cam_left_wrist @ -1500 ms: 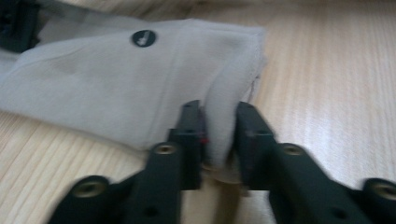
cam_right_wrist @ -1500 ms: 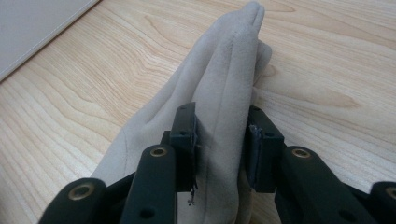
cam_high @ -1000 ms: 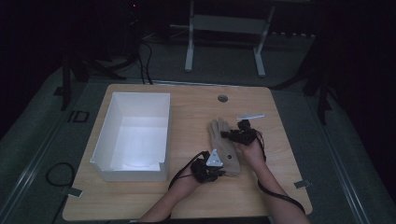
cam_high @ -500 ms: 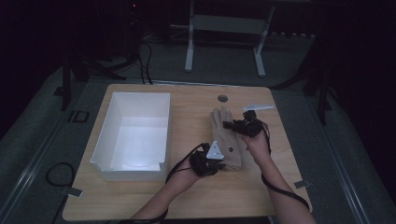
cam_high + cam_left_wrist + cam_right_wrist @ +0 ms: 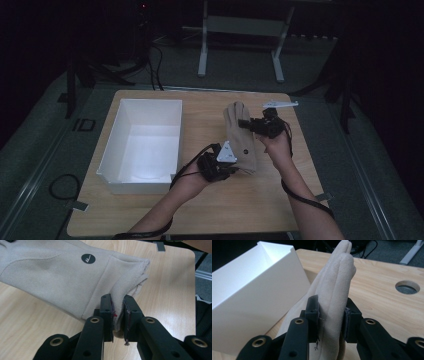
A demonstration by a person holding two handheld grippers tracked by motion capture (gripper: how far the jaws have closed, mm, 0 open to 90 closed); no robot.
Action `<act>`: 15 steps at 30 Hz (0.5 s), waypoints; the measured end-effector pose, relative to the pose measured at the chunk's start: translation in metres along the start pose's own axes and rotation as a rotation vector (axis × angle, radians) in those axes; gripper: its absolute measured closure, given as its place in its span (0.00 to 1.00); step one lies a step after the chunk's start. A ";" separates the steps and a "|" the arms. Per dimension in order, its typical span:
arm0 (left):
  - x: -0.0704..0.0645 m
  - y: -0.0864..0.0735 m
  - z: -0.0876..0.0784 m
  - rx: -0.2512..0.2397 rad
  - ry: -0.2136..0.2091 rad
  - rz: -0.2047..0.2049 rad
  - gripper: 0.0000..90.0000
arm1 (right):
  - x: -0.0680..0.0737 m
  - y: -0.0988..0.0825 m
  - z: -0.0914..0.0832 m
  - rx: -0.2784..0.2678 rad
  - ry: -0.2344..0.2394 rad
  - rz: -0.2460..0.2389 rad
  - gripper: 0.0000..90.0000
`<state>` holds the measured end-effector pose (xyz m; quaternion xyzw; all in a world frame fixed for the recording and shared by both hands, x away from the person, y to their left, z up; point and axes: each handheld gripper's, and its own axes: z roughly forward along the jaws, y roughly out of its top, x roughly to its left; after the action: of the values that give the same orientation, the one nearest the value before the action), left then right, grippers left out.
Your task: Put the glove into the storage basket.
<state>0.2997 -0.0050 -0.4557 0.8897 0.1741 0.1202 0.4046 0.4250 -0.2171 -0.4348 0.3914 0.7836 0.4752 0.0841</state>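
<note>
A beige fleece glove [image 5: 241, 137] hangs stretched between both grippers above the wooden table [image 5: 200, 215]. My left gripper [image 5: 231, 167] is shut on the glove's cuff [image 5: 117, 315], next to a round black logo [image 5: 88, 258]. My right gripper [image 5: 246, 123] is shut on the finger end of the glove [image 5: 334, 297], whose fingertips stick up past the jaws. The glove is lifted off the table, with the open white box [image 5: 142, 145] to its left.
The white box [image 5: 249, 290] stands on the left half of the table. A small grey flat piece [image 5: 280, 104] lies near the far right edge. A round hole [image 5: 407, 287] is cut in the tabletop at the far side. Dark stands and cables surround the table.
Both hands have risen with the glove, lifting it off the tabletop. The grips are unchanged.
</note>
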 end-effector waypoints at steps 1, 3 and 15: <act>0.001 0.001 -0.002 -0.002 0.005 -0.003 0.90 | 0.001 0.002 0.000 -0.001 0.000 -0.004 0.79; 0.003 0.002 -0.006 -0.001 0.008 -0.002 0.90 | 0.003 0.006 -0.001 -0.011 0.003 -0.002 0.79; 0.010 -0.002 -0.032 -0.012 0.022 -0.021 0.90 | 0.021 0.025 0.000 -0.037 0.042 -0.016 0.79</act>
<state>0.2967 0.0219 -0.4363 0.8839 0.1874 0.1269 0.4092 0.4239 -0.1963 -0.4091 0.3734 0.7794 0.4968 0.0787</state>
